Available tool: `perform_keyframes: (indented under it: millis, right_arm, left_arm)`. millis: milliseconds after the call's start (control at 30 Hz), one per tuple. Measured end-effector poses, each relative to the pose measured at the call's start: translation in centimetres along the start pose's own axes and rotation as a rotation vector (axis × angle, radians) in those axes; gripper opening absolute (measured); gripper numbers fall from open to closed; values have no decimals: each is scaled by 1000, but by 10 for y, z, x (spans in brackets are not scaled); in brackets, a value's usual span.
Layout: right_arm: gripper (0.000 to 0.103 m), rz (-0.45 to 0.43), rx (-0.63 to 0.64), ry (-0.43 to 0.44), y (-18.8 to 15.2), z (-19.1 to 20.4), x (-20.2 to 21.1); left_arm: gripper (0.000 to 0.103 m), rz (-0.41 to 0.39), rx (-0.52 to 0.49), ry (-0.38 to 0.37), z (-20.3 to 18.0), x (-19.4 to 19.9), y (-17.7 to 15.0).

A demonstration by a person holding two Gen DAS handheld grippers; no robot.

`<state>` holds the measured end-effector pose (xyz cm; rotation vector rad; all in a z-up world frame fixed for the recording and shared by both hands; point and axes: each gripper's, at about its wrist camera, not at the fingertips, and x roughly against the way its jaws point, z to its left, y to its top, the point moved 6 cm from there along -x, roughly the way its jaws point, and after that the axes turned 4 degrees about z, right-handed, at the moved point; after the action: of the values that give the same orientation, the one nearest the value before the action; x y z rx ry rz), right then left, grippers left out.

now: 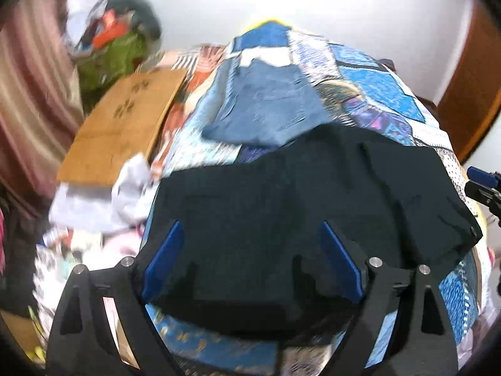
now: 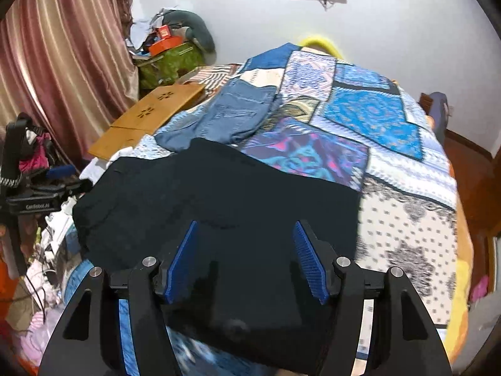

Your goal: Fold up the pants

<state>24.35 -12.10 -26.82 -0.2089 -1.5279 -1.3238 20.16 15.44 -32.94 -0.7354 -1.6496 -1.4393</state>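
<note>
Dark navy pants (image 1: pixel 300 194) lie spread across the near end of a bed with a patchwork quilt (image 1: pixel 379 91); they also show in the right wrist view (image 2: pixel 200 197). My left gripper (image 1: pixel 252 228) is open, its blue pads (image 1: pixel 166 257) held over the pants' near edge. My right gripper (image 2: pixel 245 228) is open over the pants too, blue pads (image 2: pixel 305 250) apart with nothing between them. The right gripper's tip shows at the right edge of the left wrist view (image 1: pixel 483 188). The left gripper's body shows at the left of the right wrist view (image 2: pixel 40 194).
Folded blue jeans (image 1: pixel 266 103) lie farther up the quilt (image 2: pixel 375 119), just beyond the dark pants. A wooden lap tray (image 1: pixel 125 125) sits on the bed's left side. A cluttered pile with a green bag (image 2: pixel 169 59) and pink curtains (image 2: pixel 62 62) stand to the left.
</note>
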Motion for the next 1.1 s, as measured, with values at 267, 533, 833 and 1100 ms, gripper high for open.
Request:
perform_keyframes:
  millis: [267, 533, 833, 1100]
  right_arm:
    - [60, 125, -42, -9, -27, 17, -51]
    - [61, 99, -27, -64, -33, 22, -52]
    - [61, 96, -23, -83, -33, 24, -53]
    - [62, 88, -28, -77, -34, 24, -52]
  left_arm:
    - [89, 124, 165, -80, 58, -25, -53]
    - [94, 163, 267, -168, 59, -46, -83]
    - [98, 146, 427, -282, 72, -56, -80]
    - [56, 147, 522, -275, 88, -72, -60]
